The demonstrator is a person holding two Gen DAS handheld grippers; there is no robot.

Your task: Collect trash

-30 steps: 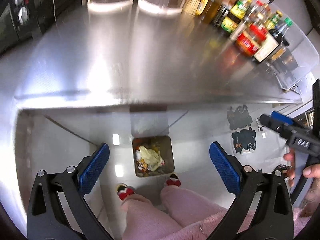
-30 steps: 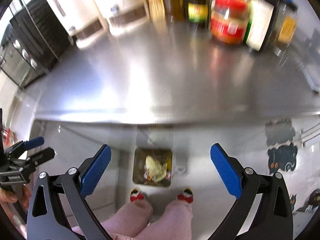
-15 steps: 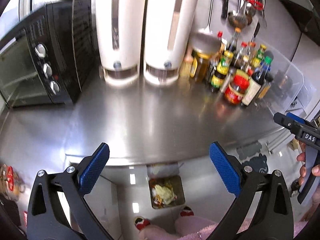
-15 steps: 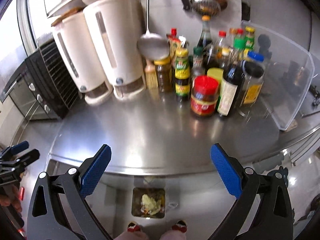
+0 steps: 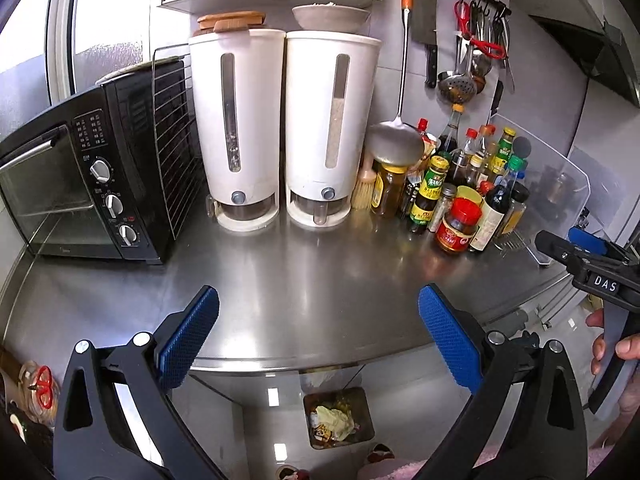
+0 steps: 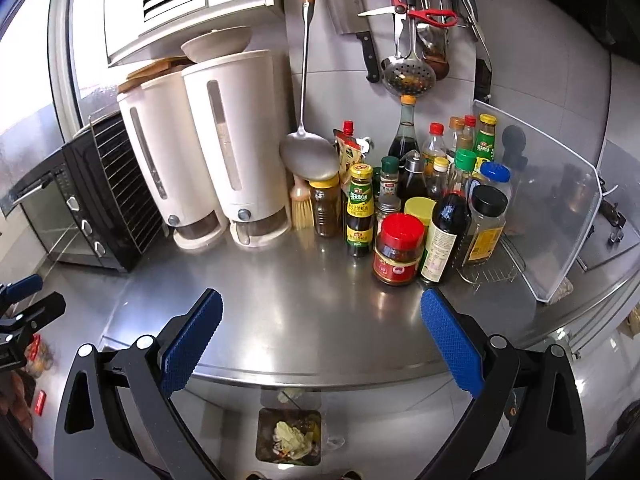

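Both claws hang above the front edge of the steel desk [image 5: 312, 280], each spread wide with nothing between its blue, cross-hatched rubber pads. The left claw [image 5: 318, 334] and the right claw [image 6: 320, 336] face the back wall, so I judge they are held up and apart to look over the worktop for anything left to throw away.

The trash bin [image 5: 338, 420] stands on the floor just below the desk's lip, between the person's feet, placed where scraps can be dropped straight down. It is a small square container, open at the top, and it holds crumpled pale wrappers [image 6: 290, 438] and bits of coloured packaging. I can see no loose rubbish on the desk itself.

The desk is brushed metal, smooth and shiny, catching streaks of light. Against the wall stand two tall white plastic dispensers [image 5: 280, 128], rounded, with narrow clear windows down their fronts. To the left sits a black toaster oven [image 5: 92, 184] with a wire rack leaning on its side. On the right a huddle of glass and plastic sauce bottles [image 6: 432, 200] is kept behind a clear curved splash guard [image 6: 560, 216], likely to shield them from the cooking area.
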